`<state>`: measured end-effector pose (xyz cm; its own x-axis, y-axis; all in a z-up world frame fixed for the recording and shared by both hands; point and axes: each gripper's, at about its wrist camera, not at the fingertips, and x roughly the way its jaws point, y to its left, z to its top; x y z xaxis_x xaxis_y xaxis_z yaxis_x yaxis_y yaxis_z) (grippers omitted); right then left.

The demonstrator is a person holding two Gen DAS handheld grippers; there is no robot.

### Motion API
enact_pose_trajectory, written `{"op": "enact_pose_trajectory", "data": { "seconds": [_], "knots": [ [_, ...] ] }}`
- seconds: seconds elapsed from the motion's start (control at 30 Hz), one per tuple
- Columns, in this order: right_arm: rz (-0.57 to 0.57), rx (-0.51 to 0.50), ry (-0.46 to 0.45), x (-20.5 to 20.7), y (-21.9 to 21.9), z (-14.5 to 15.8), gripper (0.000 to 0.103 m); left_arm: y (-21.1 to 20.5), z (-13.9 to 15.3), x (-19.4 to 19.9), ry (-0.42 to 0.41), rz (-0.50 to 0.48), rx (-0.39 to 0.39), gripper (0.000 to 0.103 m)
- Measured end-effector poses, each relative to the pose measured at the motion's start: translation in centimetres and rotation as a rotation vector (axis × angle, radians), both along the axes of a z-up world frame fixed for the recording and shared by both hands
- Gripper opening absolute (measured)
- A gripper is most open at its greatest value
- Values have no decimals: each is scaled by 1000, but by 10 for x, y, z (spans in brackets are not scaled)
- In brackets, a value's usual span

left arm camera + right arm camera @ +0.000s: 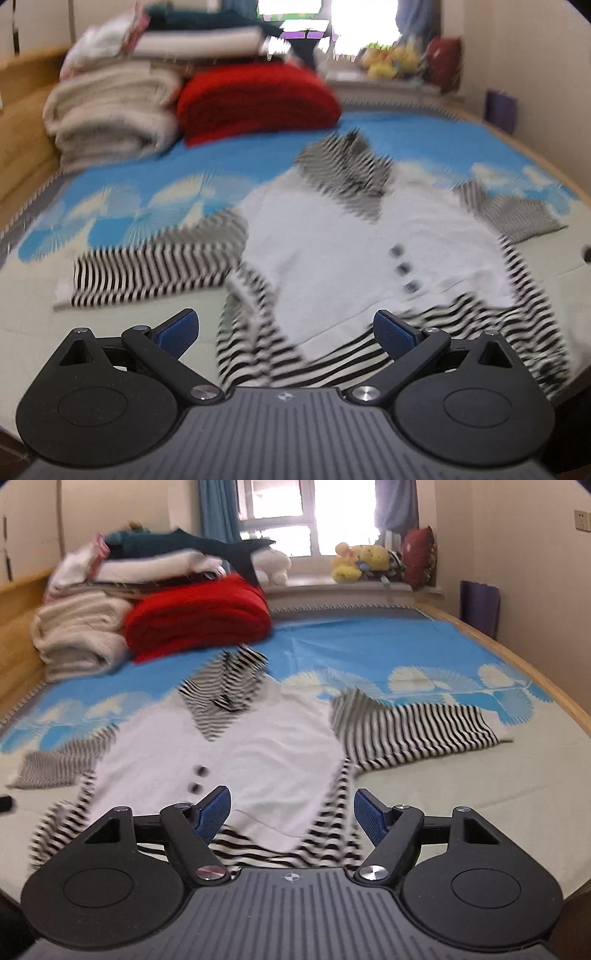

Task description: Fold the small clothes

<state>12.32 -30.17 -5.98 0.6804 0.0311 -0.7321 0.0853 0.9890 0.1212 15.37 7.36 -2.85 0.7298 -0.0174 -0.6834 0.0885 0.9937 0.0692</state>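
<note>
Both tongs, left (286, 334) and right (291, 812), were held open and empty above the striped top (258, 753) on the bed (461, 797); hem corners should be pinched evenly.

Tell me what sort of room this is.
Most likely a bedroom: a wood-framed bed with a blue sheet, folded blankets stacked at its head, and plush toys on the windowsill.
</note>
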Motion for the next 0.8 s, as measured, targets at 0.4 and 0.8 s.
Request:
{"op": "enact_pose_trajectory", "data": {
  "seconds": [0.4, 0.8],
  "knots": [
    [-172, 169, 519, 22, -19, -129, 59, 48, -95, 51, 474, 265, -193, 80],
    [-259, 211, 438, 4, -53, -109, 5, 41, -89, 22, 477, 175, -237, 9]
  ]
}}
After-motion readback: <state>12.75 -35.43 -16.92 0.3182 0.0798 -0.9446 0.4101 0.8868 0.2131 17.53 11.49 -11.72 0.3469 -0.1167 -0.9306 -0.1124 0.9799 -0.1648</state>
